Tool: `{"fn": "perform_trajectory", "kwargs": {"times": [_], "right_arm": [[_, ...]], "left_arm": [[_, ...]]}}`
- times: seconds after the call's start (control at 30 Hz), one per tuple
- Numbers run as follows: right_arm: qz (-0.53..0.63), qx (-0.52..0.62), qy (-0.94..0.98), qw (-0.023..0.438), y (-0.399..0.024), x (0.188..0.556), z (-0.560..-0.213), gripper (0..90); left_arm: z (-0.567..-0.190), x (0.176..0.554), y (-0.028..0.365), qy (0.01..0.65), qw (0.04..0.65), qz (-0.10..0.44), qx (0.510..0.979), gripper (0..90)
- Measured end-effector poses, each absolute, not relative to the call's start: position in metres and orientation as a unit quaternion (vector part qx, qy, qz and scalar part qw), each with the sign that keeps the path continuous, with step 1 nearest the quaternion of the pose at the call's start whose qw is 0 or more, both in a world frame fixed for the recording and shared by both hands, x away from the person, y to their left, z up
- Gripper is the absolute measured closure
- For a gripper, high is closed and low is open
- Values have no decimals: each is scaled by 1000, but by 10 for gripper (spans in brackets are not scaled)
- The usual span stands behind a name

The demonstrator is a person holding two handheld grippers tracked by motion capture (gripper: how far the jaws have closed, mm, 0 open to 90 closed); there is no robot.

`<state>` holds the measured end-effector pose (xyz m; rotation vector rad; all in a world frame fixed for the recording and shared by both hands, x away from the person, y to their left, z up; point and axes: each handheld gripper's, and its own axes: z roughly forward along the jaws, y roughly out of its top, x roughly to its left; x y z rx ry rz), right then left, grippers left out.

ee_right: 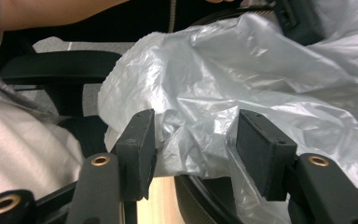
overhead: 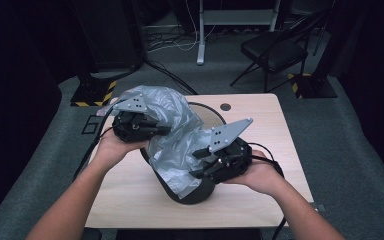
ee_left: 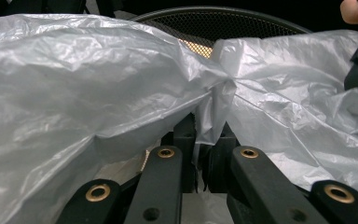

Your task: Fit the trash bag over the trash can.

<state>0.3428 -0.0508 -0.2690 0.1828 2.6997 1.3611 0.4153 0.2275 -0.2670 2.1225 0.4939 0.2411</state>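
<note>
Grey plastic bag [overhead: 172, 132] draped over black mesh bin [overhead: 195, 192] at centre of tabletop [overhead: 260, 130]. Left tool [ee_left: 204, 140], at the bag's 10 o'clock, has jaws pressed together, pinching a gathered fold. Right tool [ee_right: 193, 144], at 4 o'clock, has jaws spread, with bunched bag edge lying between them.
</note>
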Motion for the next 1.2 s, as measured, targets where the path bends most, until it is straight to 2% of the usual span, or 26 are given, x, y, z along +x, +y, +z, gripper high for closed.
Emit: {"fn": "perform_trajectory", "kwargs": {"times": [0.2, 0.23, 0.27, 0.3, 0.73, 0.83, 0.9, 1.2], "right_arm": [[424, 62, 903, 35, -45, 348, -275, 538], [424, 49, 904, 25, -44, 348, -276, 623], [424, 49, 904, 25, -44, 348, -276, 623], [421, 39, 906, 25, -43, 346, -275, 699], [436, 27, 899, 19, -46, 346, -270, 779], [449, 26, 893, 16, -48, 346, -267, 823], [466, 33, 884, 23, -53, 349, -262, 860], [445, 69, 890, 69, -49, 369, -265, 873]], "left_arm": [[-267, 416, 228, 200, 455, 100, 862, 853], [-267, 415, 228, 199, 456, 101, 862, 853], [-267, 415, 228, 200, 456, 102, 861, 853], [-266, 415, 229, 200, 457, 102, 861, 853], [-261, 412, 235, 203, 462, 109, 856, 853], [-260, 412, 237, 205, 467, 110, 853, 852], [-259, 412, 237, 205, 469, 109, 852, 852], [-260, 412, 234, 202, 476, 100, 850, 853]]}}
